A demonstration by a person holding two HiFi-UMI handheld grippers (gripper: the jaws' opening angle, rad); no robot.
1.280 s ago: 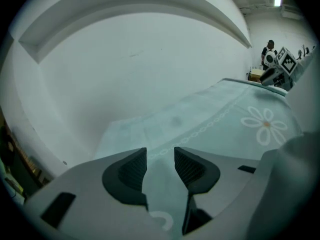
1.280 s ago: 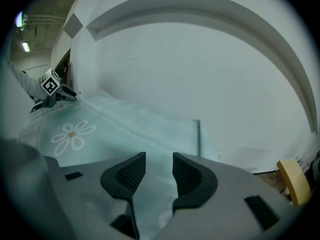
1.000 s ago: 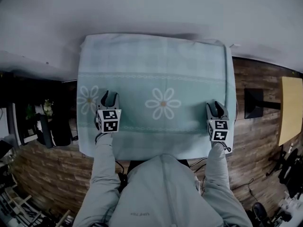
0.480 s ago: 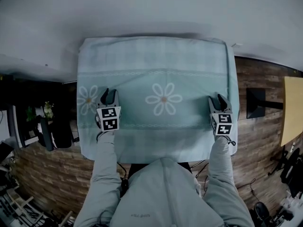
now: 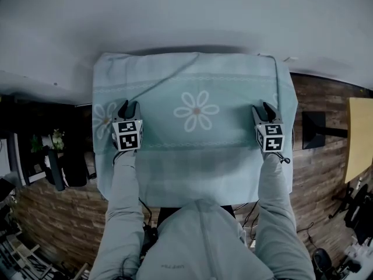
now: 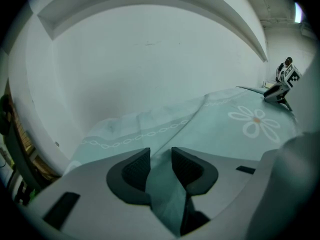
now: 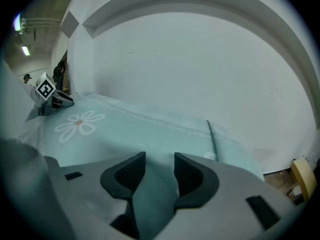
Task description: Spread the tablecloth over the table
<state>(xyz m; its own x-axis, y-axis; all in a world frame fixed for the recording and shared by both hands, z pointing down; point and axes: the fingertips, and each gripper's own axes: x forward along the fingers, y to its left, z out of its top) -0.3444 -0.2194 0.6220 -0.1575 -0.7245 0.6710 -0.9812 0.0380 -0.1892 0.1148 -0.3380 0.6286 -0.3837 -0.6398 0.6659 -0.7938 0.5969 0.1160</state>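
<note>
Now cloth lies flat, daisy print up, far edge at wall, near edge drooping toward person. Left gripper: jaws just been closing, pads pinching ridge of cloth near left edge; long crease runs from there toward far right corner. Right gripper nips cloth near right edge.

Lying spread as a pale mint tablecloth over a table hidden beneath it, showing white daisies and chain-pattern bands. Hanging past the near edge and both sides. Carrying a long diagonal crease across the far left part, and folding up slightly at the far right corner.
</note>
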